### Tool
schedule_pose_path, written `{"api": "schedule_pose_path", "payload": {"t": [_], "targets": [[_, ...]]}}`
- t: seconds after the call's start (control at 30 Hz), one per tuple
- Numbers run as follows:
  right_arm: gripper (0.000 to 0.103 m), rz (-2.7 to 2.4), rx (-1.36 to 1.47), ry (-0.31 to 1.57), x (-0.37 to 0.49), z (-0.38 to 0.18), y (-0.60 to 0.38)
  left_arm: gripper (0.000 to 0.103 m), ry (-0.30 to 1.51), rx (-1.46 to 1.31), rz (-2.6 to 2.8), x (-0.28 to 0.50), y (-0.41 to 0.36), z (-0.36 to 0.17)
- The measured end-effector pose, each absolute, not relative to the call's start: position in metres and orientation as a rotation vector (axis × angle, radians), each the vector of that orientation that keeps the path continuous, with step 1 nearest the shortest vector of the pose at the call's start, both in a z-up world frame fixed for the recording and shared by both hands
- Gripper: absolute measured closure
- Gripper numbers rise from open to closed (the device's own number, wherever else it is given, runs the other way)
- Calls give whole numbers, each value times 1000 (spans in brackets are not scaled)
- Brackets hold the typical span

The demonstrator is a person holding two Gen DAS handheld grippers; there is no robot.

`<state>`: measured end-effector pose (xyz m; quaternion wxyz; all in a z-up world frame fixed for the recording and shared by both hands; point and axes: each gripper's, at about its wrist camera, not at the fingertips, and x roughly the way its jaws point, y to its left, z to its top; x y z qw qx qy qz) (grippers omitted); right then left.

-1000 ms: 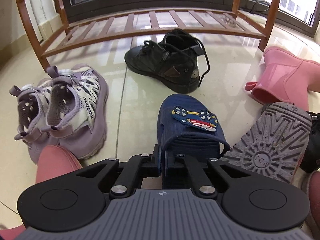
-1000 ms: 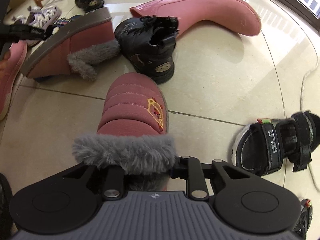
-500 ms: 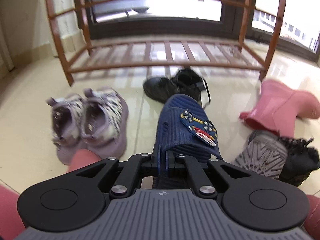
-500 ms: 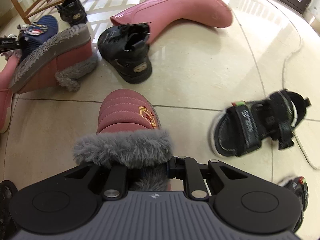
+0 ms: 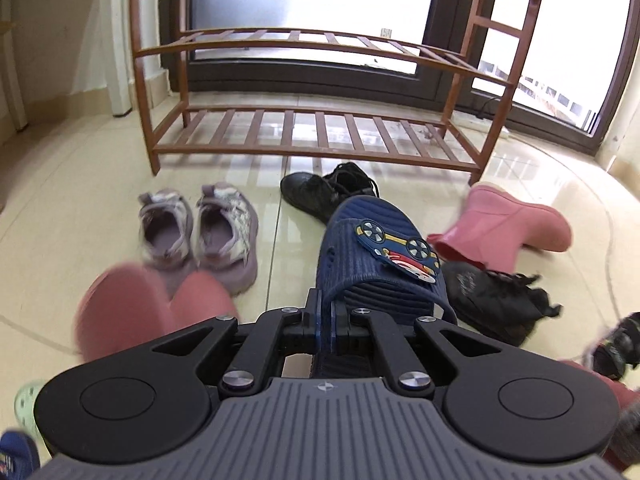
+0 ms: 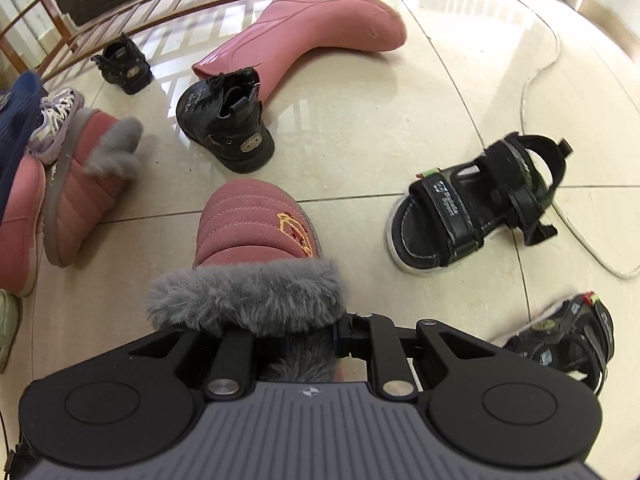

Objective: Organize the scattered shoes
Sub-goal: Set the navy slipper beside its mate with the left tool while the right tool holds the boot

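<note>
Blue slipper (image 5: 372, 264) in left tool (image 5: 326, 320), apparently airborne.

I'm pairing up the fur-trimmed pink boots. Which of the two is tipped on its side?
The loose fur boot on the floor at left is tipped over, its sole edge showing. The other fur boot is held upright by the right gripper.

Lower left of the left wrist view, two pink shoes (image 5: 132, 304) smear into blur; a green shoe (image 5: 25, 402) is cut by the edge. Fur hides the right fingers (image 6: 340, 340) gripping the pink boot (image 6: 256, 228)
</note>
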<state>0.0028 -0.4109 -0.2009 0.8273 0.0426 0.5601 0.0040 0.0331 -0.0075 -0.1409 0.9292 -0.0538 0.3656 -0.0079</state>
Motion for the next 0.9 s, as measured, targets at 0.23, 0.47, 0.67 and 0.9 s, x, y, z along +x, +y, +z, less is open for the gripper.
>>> {"api": "schedule_pose_path", "payload": {"t": [0.23,0.47,0.67,0.9], "targets": [[83,-16,100,1176,-14,-198,-415,98,746,-121,39,-31,14,-125],[83,-40,109,1180,-26,-202,-417,98,707,-154,83,-82,49,-98],[83,-60,118,1182,-37,-205,-419,99,676,-218,121,-107,76,-66],[83,-70,126,1179,-42,-203,-420,98,635,-193,197,-126,102,-40]]}}
